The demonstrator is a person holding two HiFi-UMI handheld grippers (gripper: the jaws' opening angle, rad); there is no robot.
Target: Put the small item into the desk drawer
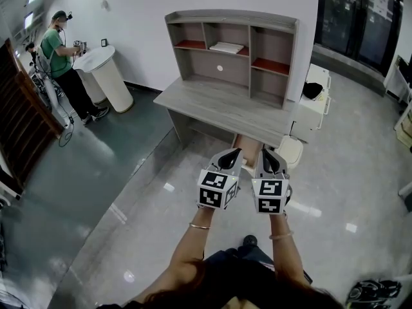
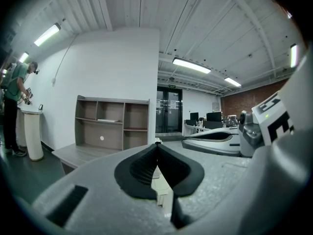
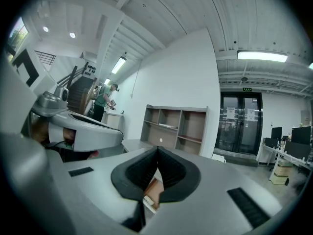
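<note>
Head view: the left tool [image 1: 233, 154] and the right tool [image 1: 267, 154] are held side by side in front of a grey bench [image 1: 212, 102], each with its jaws pressed together on nothing. Between their tips a brown piece [image 1: 248, 145] juts from under the bench's front edge; whether it is the drawer is unclear. The hutch [image 1: 283, 28] holds one flat white thing [image 1: 226, 47] in its upper middle compartment.

Left gripper view: the left tool [image 2: 157, 153] has its pads meeting, nothing pinched.

Right gripper view: the right tool [image 3: 156, 158] is likewise closed; below its pads shows a brown surface [image 3: 155, 190] with a white bit. The small item cannot be picked out.
</note>
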